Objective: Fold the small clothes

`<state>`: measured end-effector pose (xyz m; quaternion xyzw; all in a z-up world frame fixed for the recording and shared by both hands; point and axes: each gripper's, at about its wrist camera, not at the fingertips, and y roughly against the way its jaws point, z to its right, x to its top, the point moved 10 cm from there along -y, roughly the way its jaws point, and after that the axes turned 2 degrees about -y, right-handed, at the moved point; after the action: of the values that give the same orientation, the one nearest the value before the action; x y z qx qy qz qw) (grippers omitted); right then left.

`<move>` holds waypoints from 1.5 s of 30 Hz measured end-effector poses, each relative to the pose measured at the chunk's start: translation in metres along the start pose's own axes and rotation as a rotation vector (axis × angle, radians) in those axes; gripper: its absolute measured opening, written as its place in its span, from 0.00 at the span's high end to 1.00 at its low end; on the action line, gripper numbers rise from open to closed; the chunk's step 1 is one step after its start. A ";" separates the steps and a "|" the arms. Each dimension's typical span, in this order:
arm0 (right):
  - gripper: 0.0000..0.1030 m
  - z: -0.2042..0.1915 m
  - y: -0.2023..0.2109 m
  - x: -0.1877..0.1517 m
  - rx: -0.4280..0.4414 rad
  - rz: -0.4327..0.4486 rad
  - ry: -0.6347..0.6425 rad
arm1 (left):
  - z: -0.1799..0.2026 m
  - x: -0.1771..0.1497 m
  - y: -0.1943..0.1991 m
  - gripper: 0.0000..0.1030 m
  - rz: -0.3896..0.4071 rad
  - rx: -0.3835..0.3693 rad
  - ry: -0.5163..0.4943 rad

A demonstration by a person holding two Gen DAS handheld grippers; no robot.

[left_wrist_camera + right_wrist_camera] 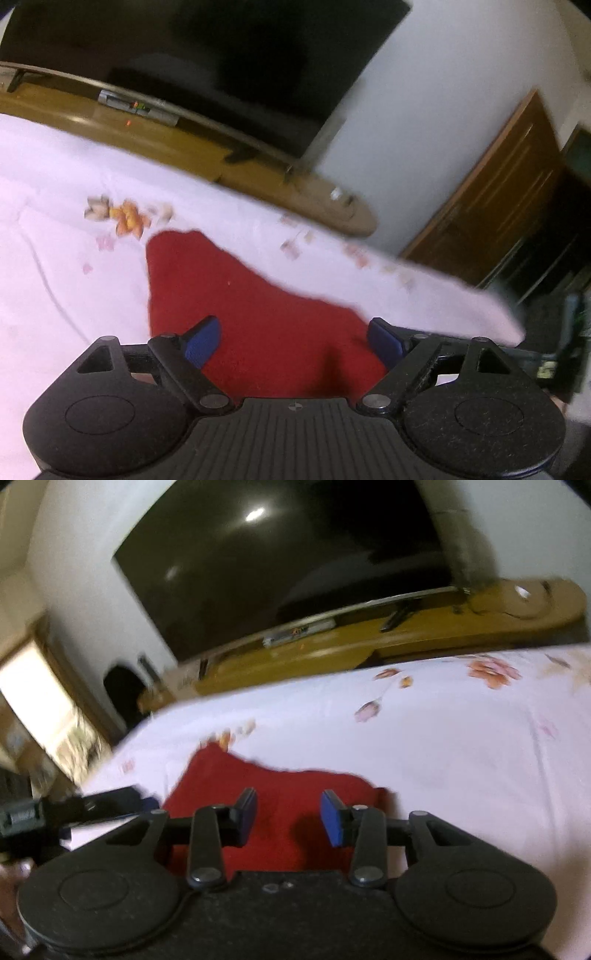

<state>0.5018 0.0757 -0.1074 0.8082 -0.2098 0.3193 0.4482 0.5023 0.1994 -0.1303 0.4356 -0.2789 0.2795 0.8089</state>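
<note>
Covering frame: white floral bedsheet [74, 288], landmark for all positions. Beyond sheet's far edge: dark television [280, 565] on wooden TV stand [424, 635]. Red garment [251, 314] lies flat on sheet near its front edge. Left gripper [295, 341] over garment, jaws spread wide, holding nothing. Right gripper [290, 818] over garment, jaws parted, narrower gap, holding nothing.

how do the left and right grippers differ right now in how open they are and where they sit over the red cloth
The left gripper is spread wider than the right gripper, though both are open. The left gripper's fingers reach nearly across the near part of the red garment, one finger close to its edge; the right gripper's fingers both sit well inside it. Shared: blue pads, neither gripping anything, both over the floral bedsheet.
</note>
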 end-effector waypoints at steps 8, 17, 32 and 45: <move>0.62 0.020 -0.032 -0.034 -0.157 -0.071 0.188 | -0.010 -0.010 -0.026 0.17 -0.077 0.102 -0.102; 0.56 0.003 0.024 -0.029 -0.129 -0.020 0.133 | 0.004 -0.021 0.039 0.17 -0.003 0.066 -0.119; 0.49 -0.001 0.052 -0.061 -0.151 -0.083 0.071 | -0.003 -0.066 0.077 0.13 -0.033 0.044 -0.055; 0.45 0.013 0.057 -0.121 -0.149 -0.197 0.165 | 0.003 -0.128 0.099 0.14 -0.101 0.103 -0.205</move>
<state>0.3846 0.0415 -0.1642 0.7602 -0.1151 0.3227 0.5520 0.3449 0.2157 -0.1639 0.5162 -0.3229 0.2062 0.7660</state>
